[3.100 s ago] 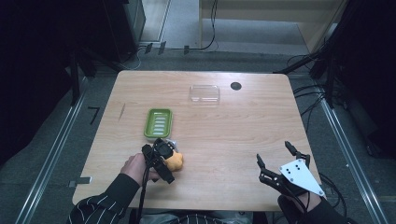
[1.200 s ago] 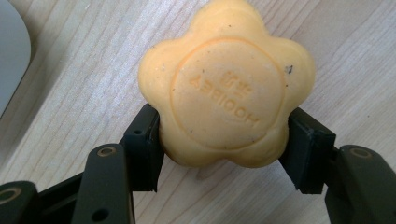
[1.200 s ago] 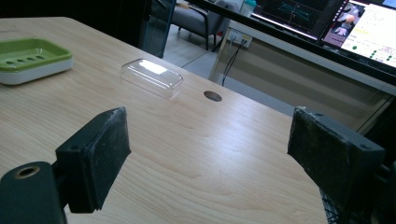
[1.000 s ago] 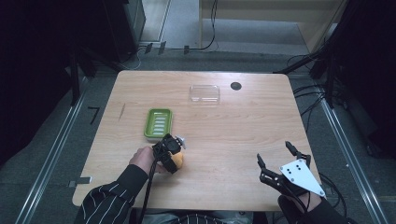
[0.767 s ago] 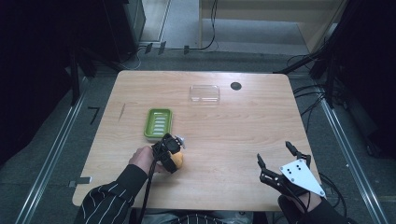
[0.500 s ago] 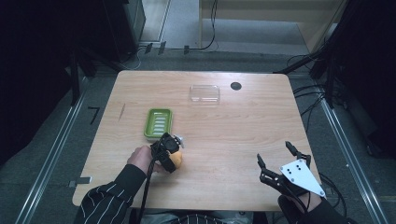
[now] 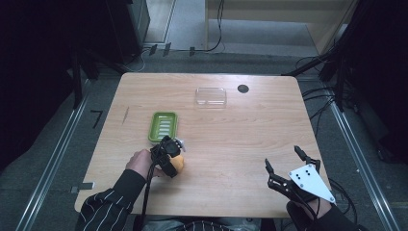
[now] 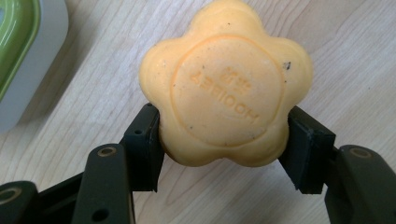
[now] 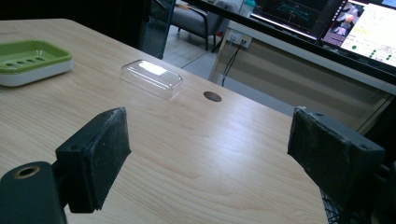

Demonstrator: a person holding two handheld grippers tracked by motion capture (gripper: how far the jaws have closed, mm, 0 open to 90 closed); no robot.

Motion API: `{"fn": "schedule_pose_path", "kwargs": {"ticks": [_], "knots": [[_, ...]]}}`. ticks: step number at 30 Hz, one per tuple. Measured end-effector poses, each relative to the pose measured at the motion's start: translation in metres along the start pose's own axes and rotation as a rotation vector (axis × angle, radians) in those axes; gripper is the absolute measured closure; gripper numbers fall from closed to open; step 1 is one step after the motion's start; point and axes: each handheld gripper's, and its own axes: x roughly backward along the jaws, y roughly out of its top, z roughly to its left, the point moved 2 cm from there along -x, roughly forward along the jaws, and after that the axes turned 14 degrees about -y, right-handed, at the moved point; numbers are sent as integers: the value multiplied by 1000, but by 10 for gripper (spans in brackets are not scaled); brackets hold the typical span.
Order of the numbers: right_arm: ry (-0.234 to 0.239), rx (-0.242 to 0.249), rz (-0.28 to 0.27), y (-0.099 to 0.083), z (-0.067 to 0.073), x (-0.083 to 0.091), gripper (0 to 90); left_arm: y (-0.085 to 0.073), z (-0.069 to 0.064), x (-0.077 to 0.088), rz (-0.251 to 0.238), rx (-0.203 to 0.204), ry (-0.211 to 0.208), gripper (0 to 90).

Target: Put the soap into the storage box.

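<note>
An orange flower-shaped soap (image 8: 226, 88) is clamped between both pads of my left gripper (image 8: 224, 149), just over the wooden table (image 7: 231, 130). In the high view that gripper (image 7: 169, 154) sits just in front of the green soap dish (image 7: 163, 126), with the soap (image 7: 178, 163) peeking out beside it. The dish's edge (image 8: 18, 56) shows at the upper left of the left gripper view. My right gripper (image 7: 288, 166) stands open near the table's front right, nothing between its jaws; its own view (image 9: 210, 158) looks across the table toward the dish (image 9: 32, 58).
A clear plastic lid (image 7: 210, 96) lies at the back middle of the table, also seen as the lid (image 9: 152, 78) in the right gripper view. A dark round hole (image 7: 243, 88) is beside it. Monitors (image 9: 355, 28) and cables stand beyond the far edge.
The left gripper with the soap has shifted slightly right and toward the green dish since the earliest frame; in the last second it barely moves. The right gripper stays still.
</note>
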Motion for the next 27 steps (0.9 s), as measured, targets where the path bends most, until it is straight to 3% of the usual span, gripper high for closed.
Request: {"fn": "schedule_pose_path", "kwargs": {"ticks": [27], "knots": [[0, 0, -2, 0, 0, 0, 134, -20, 14, 15, -4, 35, 7, 396]]}}
